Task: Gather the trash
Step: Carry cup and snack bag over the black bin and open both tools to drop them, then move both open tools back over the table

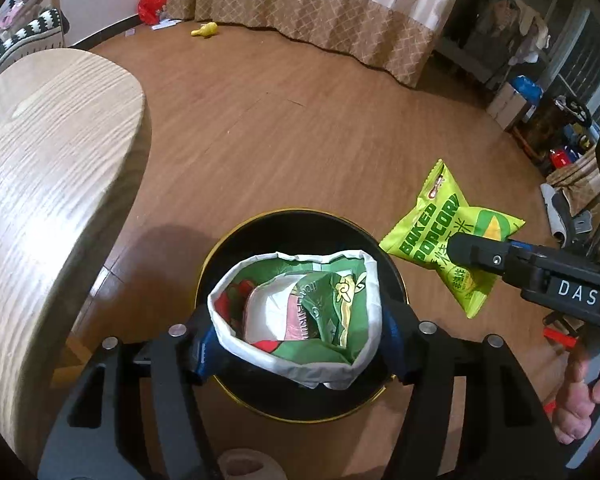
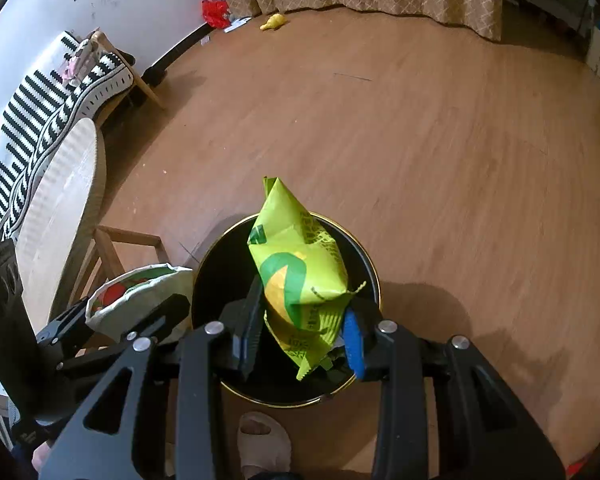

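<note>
Left wrist view: left gripper (image 1: 296, 320) spread fairly wide, blue pads (image 1: 204, 344) pressed on both sides of an open white-and-green snack bag (image 1: 300, 280) stuffed with wrappers. Hanging mouth-up right above the black bin (image 1: 228, 236), over the near half of its opening, clear of the gold rim.

Right wrist view: right gripper (image 2: 306, 300) closed down narrow on the lower end of a green popcorn bag (image 2: 300, 264), upper corner sticking up and away. Looks centred over the bin opening from here; from the left camera, sits just beside the bin's right rim, still above floor level. Hard to call the true offset from fisheye alone. Not yet inside the bin either way.

Step in hand, as judged: drop-off — both pieces carried to the bin, neither let go.

Next move calls for:
- getting both bags fully inside the rim line before opening
- opening the jaws wide enough for the stuffed snack bag to slip free without tipping its contents onto the floor
- nudging the popcorn bag toward bin centre first if that offset is real — light, puffy, likely to catch the rim and slide off.
</note>
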Tool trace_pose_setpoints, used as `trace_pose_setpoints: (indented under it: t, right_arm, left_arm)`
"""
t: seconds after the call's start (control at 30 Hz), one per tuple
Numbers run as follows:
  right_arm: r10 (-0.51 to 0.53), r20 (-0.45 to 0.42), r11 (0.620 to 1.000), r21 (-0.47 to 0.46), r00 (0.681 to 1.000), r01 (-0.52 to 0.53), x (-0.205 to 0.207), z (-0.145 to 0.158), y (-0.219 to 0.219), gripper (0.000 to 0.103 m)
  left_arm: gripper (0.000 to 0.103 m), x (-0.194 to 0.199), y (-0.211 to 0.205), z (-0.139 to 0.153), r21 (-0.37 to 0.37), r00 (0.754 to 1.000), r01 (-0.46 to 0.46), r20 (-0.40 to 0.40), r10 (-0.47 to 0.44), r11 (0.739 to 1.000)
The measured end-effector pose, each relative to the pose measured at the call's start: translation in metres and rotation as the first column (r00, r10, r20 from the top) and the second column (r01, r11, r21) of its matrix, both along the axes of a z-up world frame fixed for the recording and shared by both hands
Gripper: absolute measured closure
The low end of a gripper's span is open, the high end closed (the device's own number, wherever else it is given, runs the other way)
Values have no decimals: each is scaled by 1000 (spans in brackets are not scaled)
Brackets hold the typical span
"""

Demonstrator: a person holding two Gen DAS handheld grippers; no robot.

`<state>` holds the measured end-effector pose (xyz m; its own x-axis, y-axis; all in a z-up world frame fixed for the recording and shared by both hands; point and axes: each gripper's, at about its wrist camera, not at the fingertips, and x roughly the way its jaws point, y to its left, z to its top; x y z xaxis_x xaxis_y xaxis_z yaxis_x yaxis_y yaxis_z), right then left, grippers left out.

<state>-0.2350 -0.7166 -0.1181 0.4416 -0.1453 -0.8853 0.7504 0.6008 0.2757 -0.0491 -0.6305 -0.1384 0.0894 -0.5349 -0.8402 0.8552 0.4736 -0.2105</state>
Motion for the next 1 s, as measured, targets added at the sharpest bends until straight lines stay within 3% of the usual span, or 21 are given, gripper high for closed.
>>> trace_pose_setpoints:
  t: [0.07,0.2,0.27,0.37,0.53,0.6,0.77,0.9,1.0]
  right_arm:
    - [0,1,1000,-1,1000,0,0,0,1,68]
    - [17,-7,1000,16,1000,-17,2,-4,3,66]
    - [26,-13,999,21,1000,-26,5,-6,4,63]
    - [33,0,999,25,999,-33,8,-4,4,38]
    - [30,18,999,15,999,-31,9,2,6,35]
    - [30,22,1000,7,999,-30,9,4,7,28]
    - [23,32,999,-25,999,-23,8,16,11,21]
    - [7,64,997,-77,998,-2,6,35,19,13]
    - [15,86,992,-125,996,-4,13,52,30,9]
  left_arm:
    - [22,-3,-1,1,5,1000,9,18,-9,1000]
    - [15,-9,-6,2,13,999,21,31,-21,1000]
    - [15,-10,-4,4,15,999,27,36,-27,1000]
    - [14,-10,0,6,14,999,31,39,-31,999]
    - [11,-11,11,13,-3,999,35,36,-35,999]
    - [11,-12,14,17,-8,999,39,36,-39,999]
    - [9,-13,28,29,-27,998,47,47,-45,999]
    - [7,-9,52,51,-79,999,36,13,-35,996]
    - [7,-2,76,69,-102,999,15,44,-11,995]
